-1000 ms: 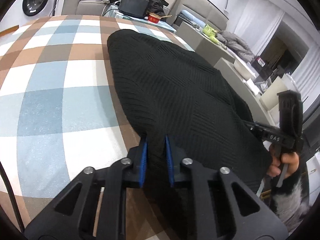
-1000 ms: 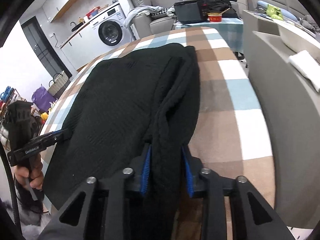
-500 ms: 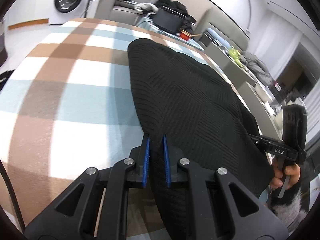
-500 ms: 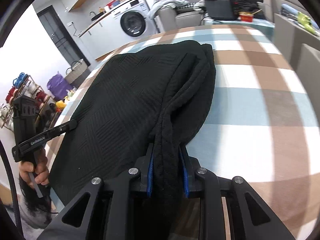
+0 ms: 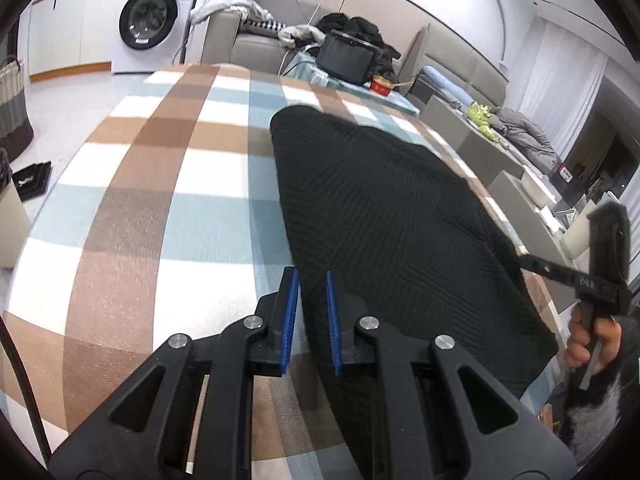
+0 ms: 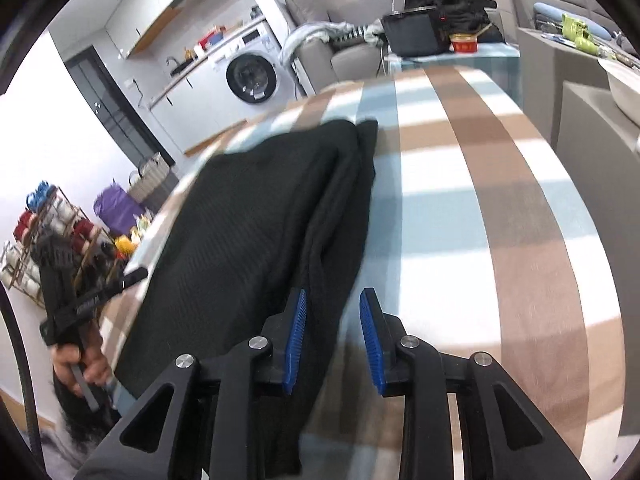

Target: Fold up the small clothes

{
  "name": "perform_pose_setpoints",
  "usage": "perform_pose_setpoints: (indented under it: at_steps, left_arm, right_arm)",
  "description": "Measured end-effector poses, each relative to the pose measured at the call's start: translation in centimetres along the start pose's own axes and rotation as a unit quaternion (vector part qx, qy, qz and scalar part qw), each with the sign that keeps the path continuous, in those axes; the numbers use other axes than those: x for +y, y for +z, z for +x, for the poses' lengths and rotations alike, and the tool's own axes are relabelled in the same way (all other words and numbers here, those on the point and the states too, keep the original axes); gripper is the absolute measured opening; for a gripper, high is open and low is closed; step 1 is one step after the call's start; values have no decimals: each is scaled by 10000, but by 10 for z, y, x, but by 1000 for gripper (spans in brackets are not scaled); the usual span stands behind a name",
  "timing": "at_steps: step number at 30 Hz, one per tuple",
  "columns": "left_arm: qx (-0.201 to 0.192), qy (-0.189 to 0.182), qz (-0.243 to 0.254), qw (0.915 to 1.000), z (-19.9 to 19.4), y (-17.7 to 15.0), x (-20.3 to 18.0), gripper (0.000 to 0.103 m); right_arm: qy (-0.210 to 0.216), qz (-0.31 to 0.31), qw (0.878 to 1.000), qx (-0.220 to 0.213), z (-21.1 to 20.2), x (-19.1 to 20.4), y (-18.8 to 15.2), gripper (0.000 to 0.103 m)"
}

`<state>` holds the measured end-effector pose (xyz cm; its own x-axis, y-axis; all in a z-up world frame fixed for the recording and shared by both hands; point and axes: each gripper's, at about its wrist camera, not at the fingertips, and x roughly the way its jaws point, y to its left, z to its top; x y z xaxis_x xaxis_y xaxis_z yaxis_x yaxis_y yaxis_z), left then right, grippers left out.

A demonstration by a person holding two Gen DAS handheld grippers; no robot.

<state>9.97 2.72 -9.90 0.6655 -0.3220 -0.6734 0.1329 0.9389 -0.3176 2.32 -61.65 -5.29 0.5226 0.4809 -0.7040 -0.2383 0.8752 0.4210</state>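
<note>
A black knitted garment [image 5: 380, 216] lies folded lengthwise on the checked tablecloth [image 5: 160, 200]. My left gripper [image 5: 311, 274] is shut on its near left corner, the fabric pinched between the blue pads. In the right wrist view the garment [image 6: 260, 220] shows a doubled fold along its right edge. My right gripper [image 6: 334, 294] sits at the near end of that fold, its jaws opening. The cloth lies against the left pad [image 6: 296, 332], and bare tablecloth [image 6: 480, 220] shows before the right pad. Each view shows the other gripper held in a hand: the right one [image 5: 592, 280], the left one [image 6: 80, 308].
Beyond the table's far end stand a washing machine [image 5: 148, 24], a grey sofa with piled clothes [image 5: 272, 32], and a black box [image 5: 346, 58] beside a red bowl [image 5: 380, 86]. Grey furniture [image 6: 592, 128] borders the right side. A rack of spools [image 6: 44, 232] stands at the left.
Both grippers have drawn back towards the table's near edge with the garment's near end. The right jaws have widened, and the fold no longer fills the gap between the pads.
</note>
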Motion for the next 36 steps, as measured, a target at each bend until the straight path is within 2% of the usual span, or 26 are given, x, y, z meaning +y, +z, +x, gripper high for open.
perform_pose_setpoints:
  at_steps: [1,4,7,8,10,12,15,16,18,20,21,22,23,24,25,27,30,33,35,36]
  left_arm:
    - [-23,-3,58,10000,-3,0,-3,11]
    - [-36,-87,205,9997,-7,0,-14,11]
    - [42,-126,449,9989,-9,-3,-29,11]
    - [63,-147,524,9985,-10,-5,-33,13]
    - [96,-218,669,9975,-13,-9,-43,22]
    - [128,-311,827,9960,-16,-15,-55,44]
    - [188,-519,1062,9928,-19,-26,-72,55]
    - [268,-596,1158,9911,-19,-31,-78,56]
    - [373,-677,1264,9890,-19,-40,-84,57]
    - [485,-758,1335,9870,-18,-50,-88,58]
    - [543,-800,1372,9858,-17,-55,-88,58]
    - [611,-814,1435,9844,-15,-62,-90,58]
    - [633,-793,1456,9841,-14,-65,-90,58]
    - [662,-765,1485,9837,-13,-69,-91,58]
    - [676,-757,1495,9835,-12,-71,-90,58]
    - [668,-799,1461,9838,-11,-73,-88,59]
    - [684,-836,1471,9832,-10,-75,-88,60]
    - [684,-774,1521,9830,-11,-74,-87,60]
    - [624,-667,1555,9836,-13,-70,-90,60]
    - [586,-636,1588,9835,-14,-66,-91,61]
  right_arm:
    - [48,22,10000,-50,4,1,5,28]
    - [57,41,10000,43,19,2,13,17]
    - [-537,-86,9979,360,34,-3,7,17]
    - [-534,-39,9979,372,32,-6,4,17]
    - [-508,-95,9984,249,16,-3,-1,19]
    - [-404,-193,9990,87,-6,4,-6,20]
    - [108,-307,9995,45,-27,18,-16,27]
    - [282,-343,9990,94,-29,24,-21,31]
    - [659,-360,9968,284,-23,33,-32,32]
    - [808,-385,9948,485,-14,37,-40,32]
    - [798,-419,9942,582,-7,40,-45,31]
    - [726,-493,9940,652,0,43,-49,26]
    - [672,-559,9941,642,2,46,-51,15]
    - [709,-613,9937,612,1,49,-51,10]
    - [827,-696,9928,519,-3,54,-50,9]
    - [774,-1000,9914,324,-15,65,-49,8]
    - [320,-1086,9911,699,-6,62,-57,8]
    - [418,-962,9919,713,-6,54,-62,9]
    - [493,-996,9920,593,-13,54,-56,16]
    - [442,-1018,9923,542,-13,54,-51,16]
